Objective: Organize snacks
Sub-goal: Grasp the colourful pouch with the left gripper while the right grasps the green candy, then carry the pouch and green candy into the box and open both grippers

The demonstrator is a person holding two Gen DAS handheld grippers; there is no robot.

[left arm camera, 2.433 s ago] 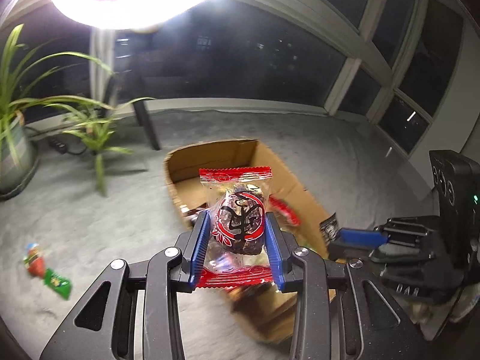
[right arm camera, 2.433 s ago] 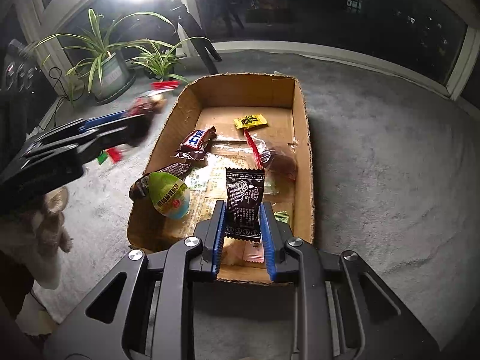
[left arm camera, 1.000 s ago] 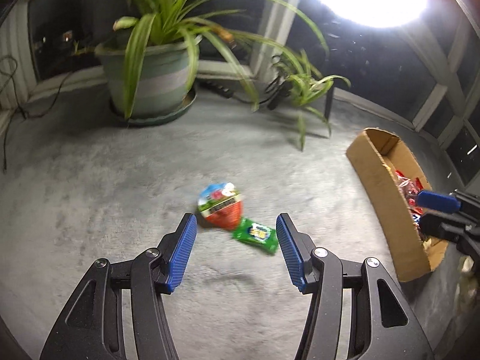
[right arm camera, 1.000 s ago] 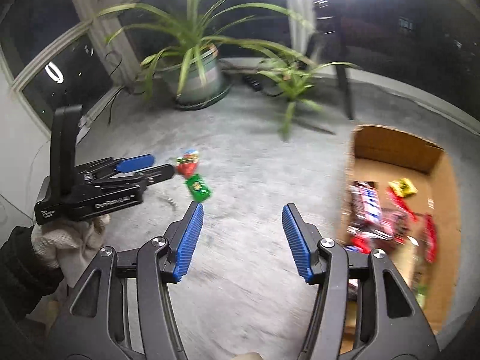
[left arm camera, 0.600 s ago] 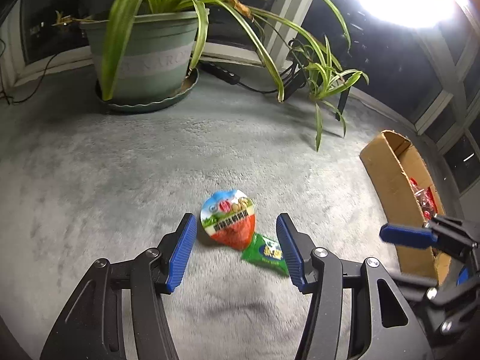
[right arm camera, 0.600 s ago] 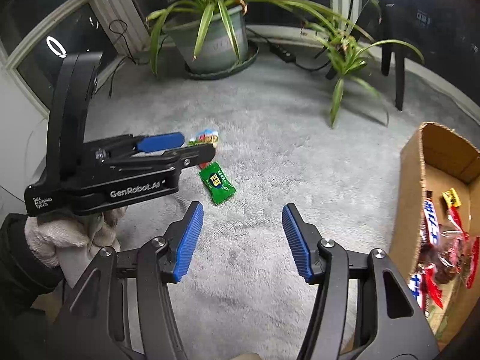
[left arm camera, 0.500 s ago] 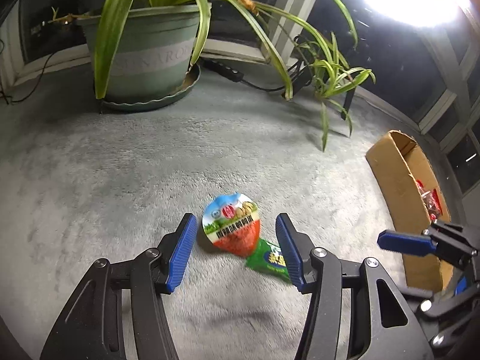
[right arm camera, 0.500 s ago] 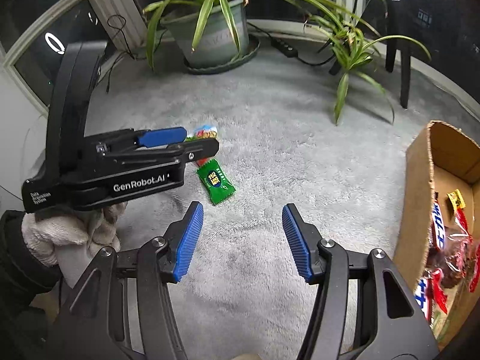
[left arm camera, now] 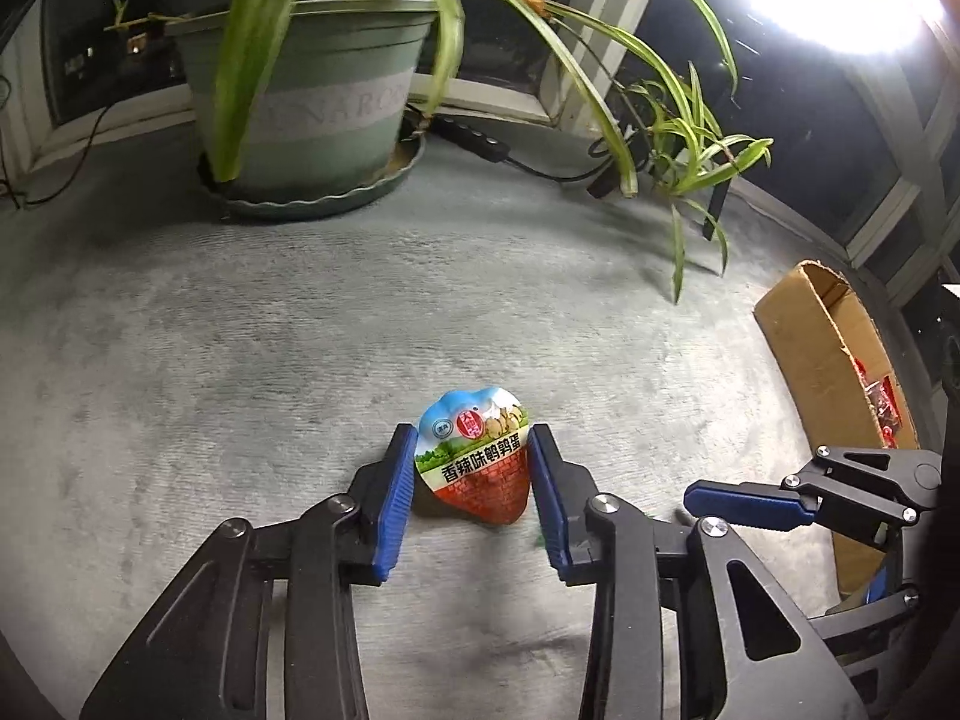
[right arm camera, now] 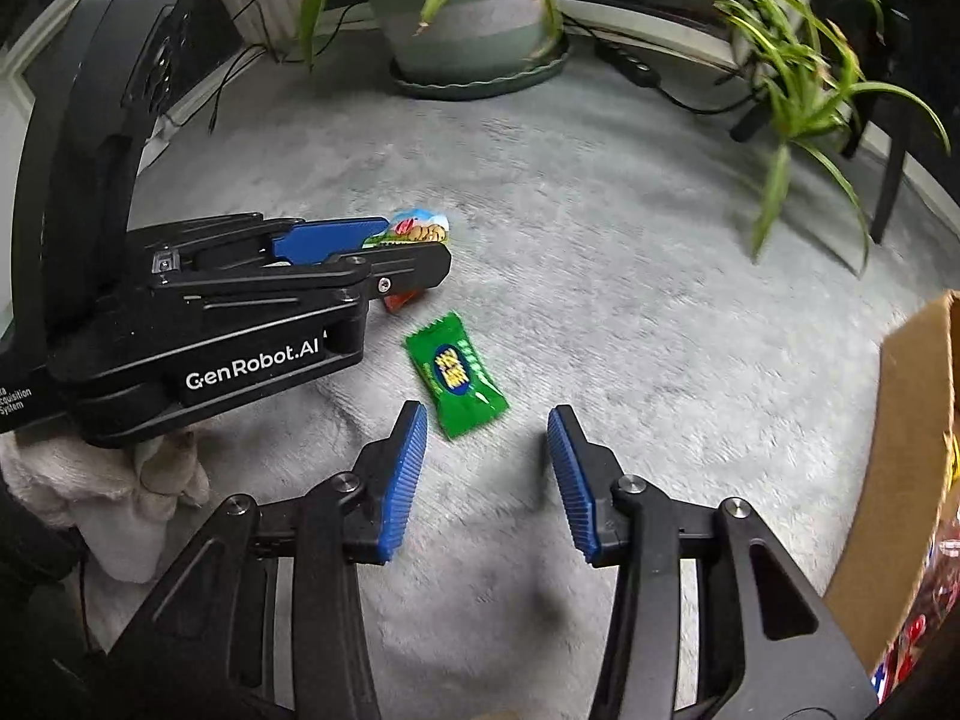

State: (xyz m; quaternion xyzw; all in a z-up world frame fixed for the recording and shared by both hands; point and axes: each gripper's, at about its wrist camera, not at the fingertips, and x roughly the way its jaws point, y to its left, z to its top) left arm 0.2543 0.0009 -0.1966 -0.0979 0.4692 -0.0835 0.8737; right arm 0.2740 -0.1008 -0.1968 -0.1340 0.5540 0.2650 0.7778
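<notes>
Left wrist view, lower centre: left gripper (left arm camera: 474,495) low over grey carpet (left arm camera: 240,360), blue pads (left arm camera: 396,498) hard against both edges of a heart-shaped snack pack (left arm camera: 477,462), jaws just narrowed onto it. Pack upright between the pads, lower tip on or just above the carpet, cannot tell which; blue-and-green print on top, red brick pattern below. Lower right of the same frame: right gripper (left arm camera: 747,504) side-on, one blue pad showing. Right edge: open cardboard box (left arm camera: 822,348) with red wrappers inside. Upper left: potted plant (left arm camera: 312,78) on a saucer; smaller plant (left arm camera: 696,144) upper right, under a bright lamp glare.

Right wrist view, bottom centre: right gripper (right arm camera: 486,468) with jaws parted, just narrowed as well, nothing between the pads. Green candy packet (right arm camera: 456,375) flat on the carpet just above the gap, nearer the left pad, untouched. Left of frame: left gripper (right arm camera: 384,255) seen from the side, snack pack (right arm camera: 414,228) poking out past its tips, a light glove below it at the lower left. Right edge: corner of the cardboard box (right arm camera: 900,450), well apart from both loose snacks. Potted plant (right arm camera: 474,12) at top centre.
</notes>
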